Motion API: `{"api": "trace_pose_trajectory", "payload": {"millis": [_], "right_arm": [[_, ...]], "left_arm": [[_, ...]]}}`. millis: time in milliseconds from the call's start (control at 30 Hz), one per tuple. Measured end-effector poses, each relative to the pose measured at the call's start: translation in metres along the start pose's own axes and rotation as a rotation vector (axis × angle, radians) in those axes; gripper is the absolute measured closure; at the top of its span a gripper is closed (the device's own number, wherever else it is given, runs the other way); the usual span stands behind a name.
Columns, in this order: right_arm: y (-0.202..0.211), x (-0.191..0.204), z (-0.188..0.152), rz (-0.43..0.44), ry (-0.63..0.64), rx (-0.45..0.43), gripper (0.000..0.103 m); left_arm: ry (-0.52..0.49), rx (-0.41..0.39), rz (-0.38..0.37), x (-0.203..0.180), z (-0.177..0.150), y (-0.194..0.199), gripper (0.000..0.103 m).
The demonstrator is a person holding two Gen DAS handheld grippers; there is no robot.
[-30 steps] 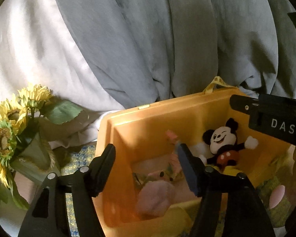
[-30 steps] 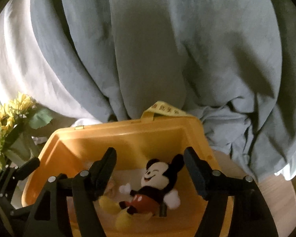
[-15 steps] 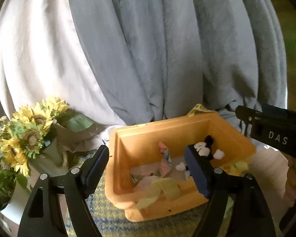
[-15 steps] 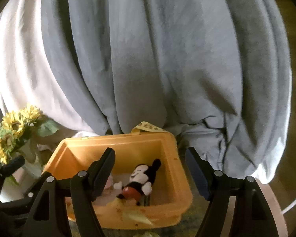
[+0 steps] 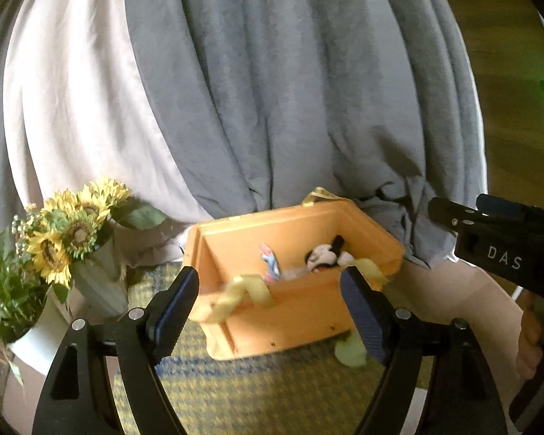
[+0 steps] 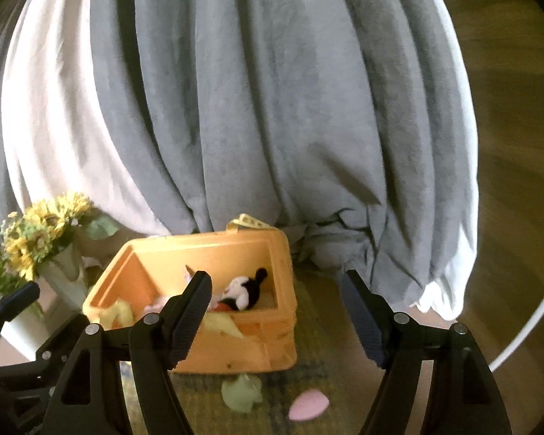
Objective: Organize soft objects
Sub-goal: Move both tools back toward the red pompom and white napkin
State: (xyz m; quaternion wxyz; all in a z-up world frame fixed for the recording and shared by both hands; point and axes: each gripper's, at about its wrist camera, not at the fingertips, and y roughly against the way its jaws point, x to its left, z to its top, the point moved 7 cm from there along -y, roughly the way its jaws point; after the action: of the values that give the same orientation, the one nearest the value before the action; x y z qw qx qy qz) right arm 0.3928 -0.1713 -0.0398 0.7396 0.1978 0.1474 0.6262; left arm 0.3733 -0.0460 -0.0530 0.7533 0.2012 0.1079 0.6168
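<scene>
The soft objects were mostly in the orange bin (image 6: pixel 214 330) by then: the mouse plush (image 6: pixel 244 290) lay inside near its back right corner, and a pale yellow cloth (image 5: pixel 241 291) hung over the front rim. Over the last second I had pulled both claws up and back from the bin, so it had shrunk from filling each view to sitting low in the middle. My left claw (image 5: pixel 270 302) was wide open and held nothing; my right claw (image 6: pixel 275 308) was the same, jaws spread and empty. I took that retreat to mean the mouse had been dropped off and I was free to look for strays.

2 pieces lay outside on the woven mat (image 6: pixel 319 340) just in front of the bin: a pale green soft piece (image 6: pixel 241 393) and a pink petal-shaped one (image 6: pixel 308 409), near each other but apart. I judged the task nearly done with those 2 left.

Around the bin, a vase of sunflowers (image 5: pixel 74 232) stood well to the left, and a grey cloth (image 6: pixel 272 108) hung close behind. The bench edge showed at right in the left wrist view. The hanging yellow cloth could snag a claw reaching low past the front wall, and both views were motion-blurred, so I could not tell what else lay in the bin.
</scene>
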Motion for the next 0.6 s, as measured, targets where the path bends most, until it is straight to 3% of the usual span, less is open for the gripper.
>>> {"api": "trace_pose_trajectory", "payload": {"millis": [600], "right_arm": [[0.056, -0.025, -0.073, 0.038, 0.008, 0.099, 0.029]], "left_arm": [[-0.02, 0.108, -0.052, -0.047, -0.073, 0.049, 0.023]]}}
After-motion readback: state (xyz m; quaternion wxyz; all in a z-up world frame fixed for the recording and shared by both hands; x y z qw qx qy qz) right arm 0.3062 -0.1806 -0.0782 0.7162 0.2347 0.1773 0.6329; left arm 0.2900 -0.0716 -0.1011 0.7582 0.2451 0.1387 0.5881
